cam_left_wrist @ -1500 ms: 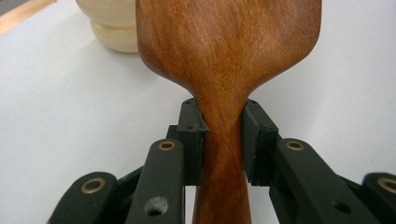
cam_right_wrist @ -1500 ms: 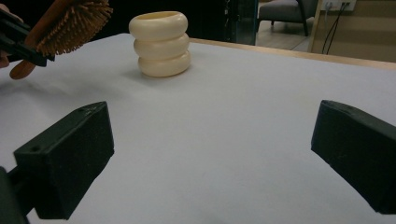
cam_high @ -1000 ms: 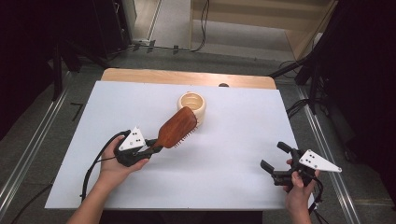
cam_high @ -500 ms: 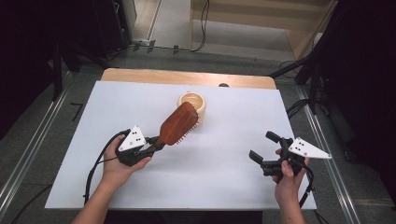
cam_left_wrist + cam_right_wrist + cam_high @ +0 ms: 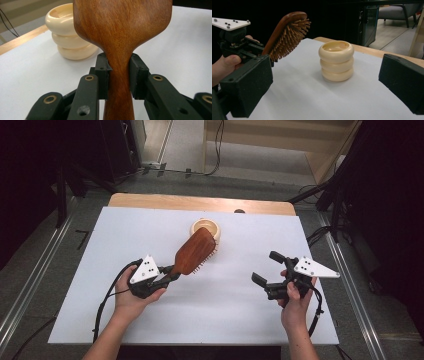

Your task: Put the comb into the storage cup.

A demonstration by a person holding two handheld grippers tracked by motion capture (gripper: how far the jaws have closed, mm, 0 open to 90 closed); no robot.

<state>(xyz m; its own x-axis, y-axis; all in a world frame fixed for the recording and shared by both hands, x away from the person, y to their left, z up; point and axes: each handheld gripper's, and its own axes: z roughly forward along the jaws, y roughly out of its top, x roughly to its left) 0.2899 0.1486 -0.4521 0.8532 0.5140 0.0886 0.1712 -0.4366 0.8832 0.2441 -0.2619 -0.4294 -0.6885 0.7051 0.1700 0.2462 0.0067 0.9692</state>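
I have the wooden hairbrush [image 5: 196, 251] pinched at its narrow neck in my left tongs [image 5: 119, 75], lifted over the desk [image 5: 230, 315], its head just beside the cream ringed cup [image 5: 205, 228]. My right tongs [image 5: 270, 270] are spread wide and hold nothing. The grip is thin; the brush could twist or swing into the cup and tip it. The desk is white-topped with a wooden far edge, in a dark room.

A lab recording booth. Black curtains [image 5: 30, 180] flank a white-covered bench [image 5: 235, 315]. Metal rails [image 5: 35, 280] and cables [image 5: 217, 145] cross the grey floor [image 5: 70, 235].
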